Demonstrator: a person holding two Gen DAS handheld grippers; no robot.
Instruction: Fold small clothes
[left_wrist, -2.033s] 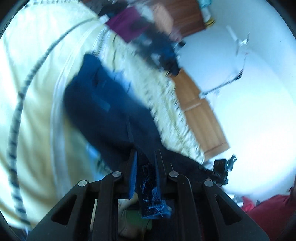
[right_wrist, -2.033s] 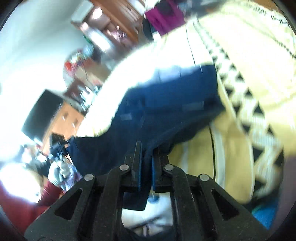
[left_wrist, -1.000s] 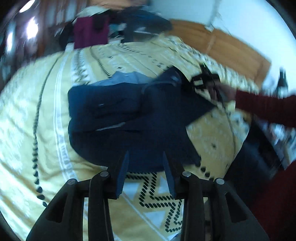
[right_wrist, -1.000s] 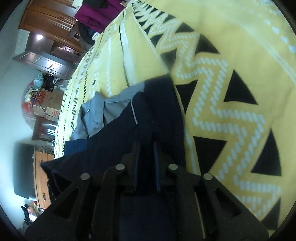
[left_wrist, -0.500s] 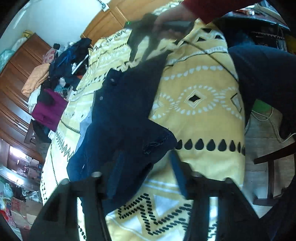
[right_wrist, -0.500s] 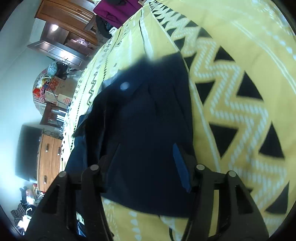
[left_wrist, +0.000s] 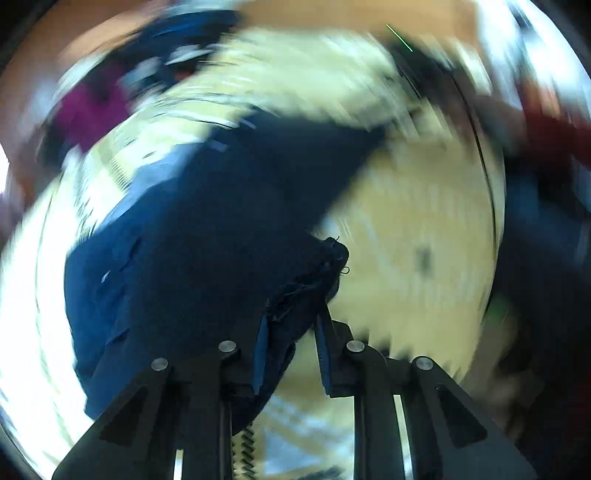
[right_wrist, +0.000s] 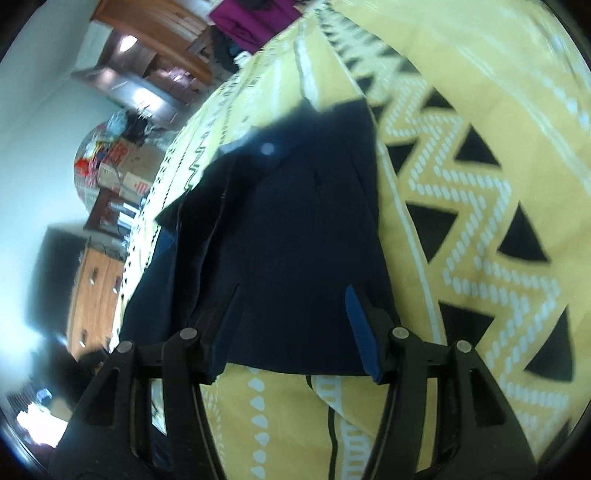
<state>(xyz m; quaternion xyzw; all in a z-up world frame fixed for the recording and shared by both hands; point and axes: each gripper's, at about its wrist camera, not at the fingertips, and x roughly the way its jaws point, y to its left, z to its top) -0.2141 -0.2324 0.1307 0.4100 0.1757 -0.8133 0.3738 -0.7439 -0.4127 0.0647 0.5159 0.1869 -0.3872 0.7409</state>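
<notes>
A: What does the right wrist view resolve that the left does not?

B: The navy garment (right_wrist: 295, 236) lying flat on the yellow zigzag bedspread (right_wrist: 480, 155), sharply; the left view is motion-blurred.

A: The tongs?

B: The right gripper (right_wrist: 291, 328) is spread wide above the garment's near edge, holding nothing. The left gripper (left_wrist: 291, 332) has a frayed fabric corner bunched between its fingers; whether it pinches, I cannot tell.

A: Surroundings?

B: A magenta cloth (right_wrist: 255, 18) beyond the bed, wooden furniture (right_wrist: 96, 291) at left, a red sleeve (left_wrist: 550, 122) blurred in the left view.
</notes>
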